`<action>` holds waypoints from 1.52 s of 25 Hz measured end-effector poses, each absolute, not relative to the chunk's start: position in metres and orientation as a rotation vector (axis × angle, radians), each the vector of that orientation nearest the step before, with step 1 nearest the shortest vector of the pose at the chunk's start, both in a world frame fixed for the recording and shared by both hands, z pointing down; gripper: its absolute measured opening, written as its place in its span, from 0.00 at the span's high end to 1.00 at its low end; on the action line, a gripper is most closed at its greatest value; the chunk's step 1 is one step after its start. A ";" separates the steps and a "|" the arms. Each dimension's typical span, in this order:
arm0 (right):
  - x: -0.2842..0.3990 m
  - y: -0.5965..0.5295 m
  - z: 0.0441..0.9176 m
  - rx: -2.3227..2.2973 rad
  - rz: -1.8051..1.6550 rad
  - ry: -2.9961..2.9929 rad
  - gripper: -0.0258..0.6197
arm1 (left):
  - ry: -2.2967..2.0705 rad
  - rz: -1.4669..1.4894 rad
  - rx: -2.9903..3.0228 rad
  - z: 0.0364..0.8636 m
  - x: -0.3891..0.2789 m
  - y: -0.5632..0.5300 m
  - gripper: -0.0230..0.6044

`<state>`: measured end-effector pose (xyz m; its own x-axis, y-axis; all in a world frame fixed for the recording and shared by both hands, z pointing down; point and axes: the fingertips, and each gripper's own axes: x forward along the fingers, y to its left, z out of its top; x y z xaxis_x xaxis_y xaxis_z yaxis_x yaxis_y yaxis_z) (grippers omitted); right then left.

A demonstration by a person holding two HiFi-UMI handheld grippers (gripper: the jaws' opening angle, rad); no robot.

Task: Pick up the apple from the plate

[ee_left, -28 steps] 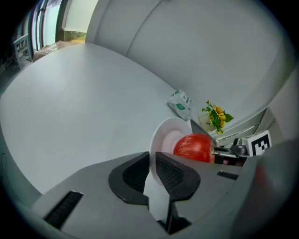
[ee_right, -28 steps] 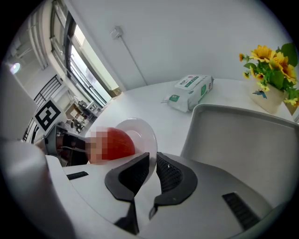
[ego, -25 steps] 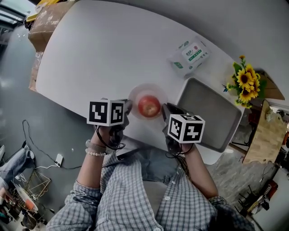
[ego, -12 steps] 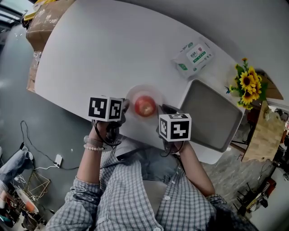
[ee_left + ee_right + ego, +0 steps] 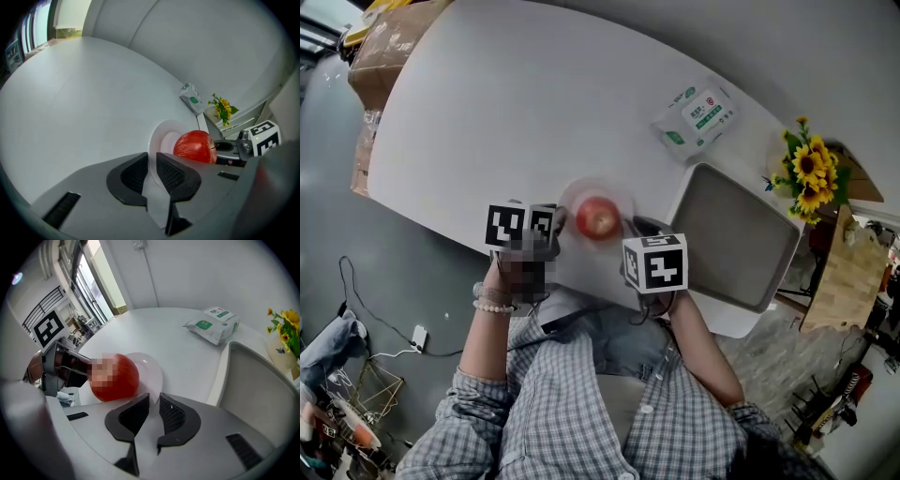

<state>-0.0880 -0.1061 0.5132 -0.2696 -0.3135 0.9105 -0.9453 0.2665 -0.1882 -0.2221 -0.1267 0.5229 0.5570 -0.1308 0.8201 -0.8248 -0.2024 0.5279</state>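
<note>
Apple (image 5: 598, 217) sits on one plate (image 5: 573, 198) near the table's (image 5: 525, 103) front edge, between the left gripper (image 5: 560, 223) and right gripper (image 5: 631, 226), each with jaws almost together, holding nothing. One tray (image 5: 733, 236) lies just right; bare tabletop stretches beyond.

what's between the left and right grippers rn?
The apple on its plate. The left gripper and right gripper flank it at opposite rims. The head view shows this best.
</note>
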 end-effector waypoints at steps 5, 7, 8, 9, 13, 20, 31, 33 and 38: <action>-0.081 -0.118 0.491 1.278 0.975 -1.828 0.87 | -0.820 0.750 1.729 0.513 -0.224 -0.127 0.87; -0.070 -0.122 0.474 1.365 0.908 -1.853 0.87 | -0.863 0.731 1.748 0.507 -0.232 -0.129 0.87; -0.064 -0.123 0.465 1.405 0.865 -1.866 0.87 | -0.893 0.723 1.759 0.503 -0.237 -0.130 0.87; -0.058 -0.123 0.454 1.442 0.816 -1.880 0.87 | -0.924 0.714 1.773 0.498 -0.241 -0.132 0.87; -0.032 -0.119 0.406 1.561 0.621 -1.942 0.88 | -0.986 0.669 1.891 0.465 -0.239 -0.134 0.89; -0.003 -0.113 0.327 1.706 0.462 -2.084 0.91 | -0.981 0.592 2.242 0.378 -0.190 -0.139 0.95; 0.035 -0.104 0.242 1.760 0.227 -2.252 0.91 | -1.004 0.386 2.445 0.288 -0.138 -0.128 0.95; 0.041 -0.102 0.236 1.758 0.210 -2.263 0.91 | -1.013 0.382 2.442 0.284 -0.136 -0.121 0.95; 0.048 -0.099 0.234 1.739 0.211 -2.299 0.91 | -1.017 0.338 2.402 0.278 -0.130 -0.101 0.95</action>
<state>0.0478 -0.0989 0.2335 -0.2560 -0.9241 0.2836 -0.9603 0.2768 0.0352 -0.1305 -0.1014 0.2780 0.6890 -0.5983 0.4091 -0.7241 -0.5921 0.3536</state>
